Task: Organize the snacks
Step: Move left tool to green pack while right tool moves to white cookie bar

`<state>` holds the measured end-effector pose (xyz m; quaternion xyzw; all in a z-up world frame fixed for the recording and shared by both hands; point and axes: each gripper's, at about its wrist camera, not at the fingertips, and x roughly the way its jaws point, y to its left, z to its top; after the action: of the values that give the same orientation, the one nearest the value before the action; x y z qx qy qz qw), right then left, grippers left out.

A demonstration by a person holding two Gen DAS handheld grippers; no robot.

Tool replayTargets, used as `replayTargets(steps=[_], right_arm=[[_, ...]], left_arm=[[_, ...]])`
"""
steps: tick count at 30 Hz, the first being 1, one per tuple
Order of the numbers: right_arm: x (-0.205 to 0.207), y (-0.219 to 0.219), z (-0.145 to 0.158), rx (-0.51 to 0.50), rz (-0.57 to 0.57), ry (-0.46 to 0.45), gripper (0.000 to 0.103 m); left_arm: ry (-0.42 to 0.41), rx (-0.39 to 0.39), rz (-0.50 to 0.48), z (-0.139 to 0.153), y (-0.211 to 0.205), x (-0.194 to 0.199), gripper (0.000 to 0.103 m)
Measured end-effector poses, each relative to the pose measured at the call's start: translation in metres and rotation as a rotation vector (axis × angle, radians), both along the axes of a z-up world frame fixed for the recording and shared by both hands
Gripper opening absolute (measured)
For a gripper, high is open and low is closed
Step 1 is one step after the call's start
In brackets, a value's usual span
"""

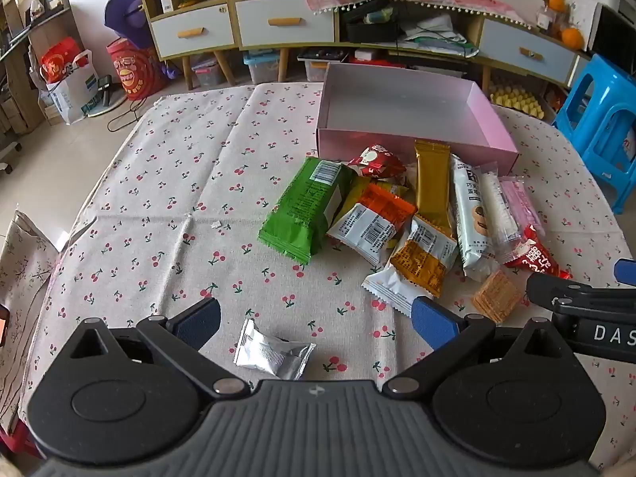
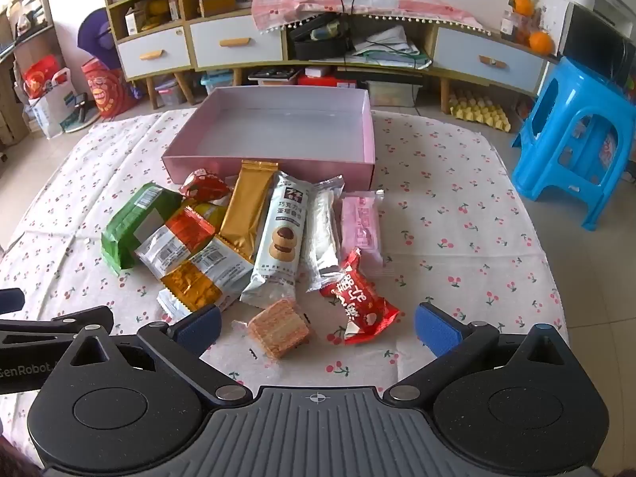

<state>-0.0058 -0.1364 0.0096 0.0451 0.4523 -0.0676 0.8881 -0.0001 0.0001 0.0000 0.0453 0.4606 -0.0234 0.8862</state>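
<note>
Several snack packets lie heaped on the cherry-print tablecloth [image 1: 167, 206] in front of an empty pink box [image 1: 401, 107] [image 2: 278, 123]: a green pack [image 1: 306, 206] [image 2: 135, 222], a gold bar [image 1: 433, 187] [image 2: 248, 206], a pale cookie pack [image 2: 280, 238], a red candy pack [image 2: 363, 302] and a wafer square [image 2: 280, 332] [image 1: 497, 294]. A small silver packet [image 1: 274, 353] lies apart. My left gripper [image 1: 314, 324] hangs open just above the silver packet. My right gripper [image 2: 318, 324] hangs open over the wafer square and red candy pack. Neither holds anything.
A blue plastic stool [image 2: 576, 147] stands right of the table. Behind the table runs a low cabinet [image 1: 278, 28] with drawers and clutter. Bags [image 1: 67, 79] sit on the floor at the left. The right gripper's body [image 1: 588, 306] juts in at the left view's right edge.
</note>
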Motion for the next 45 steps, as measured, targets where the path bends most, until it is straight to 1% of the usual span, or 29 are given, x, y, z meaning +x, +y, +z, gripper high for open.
replayTargets(steps=[33,35,37,42,45], right_arm=[[0.0007,-0.0005,-0.0001,0.009,-0.003,0.005,0.103],[0.0014,-0.0009,-0.0009,0.004,-0.008,0.01,0.103],[0.0032,-0.0003,-0.0023,-0.007,-0.013,0.018,0.103],[0.0076,-0.0028,-0.0008,-0.012,-0.023,0.021,0.103],[0.0093,-0.0036,0.0034,-0.016,-0.028,-0.004,0.103]], left_arm=[[0.004,-0.004,-0.001,0.0002,0.0005,0.0001,0.103],[0.004,-0.006,-0.001,0.0043,0.0085,0.0017,0.103],[0.002,-0.006,-0.002,0.0059,0.0075,0.0024,0.103],[0.001,0.024,0.0,0.0056,0.0037,0.0035,0.103],[0.014,0.026,-0.009,0.0027,0.0031,0.0069,0.103]])
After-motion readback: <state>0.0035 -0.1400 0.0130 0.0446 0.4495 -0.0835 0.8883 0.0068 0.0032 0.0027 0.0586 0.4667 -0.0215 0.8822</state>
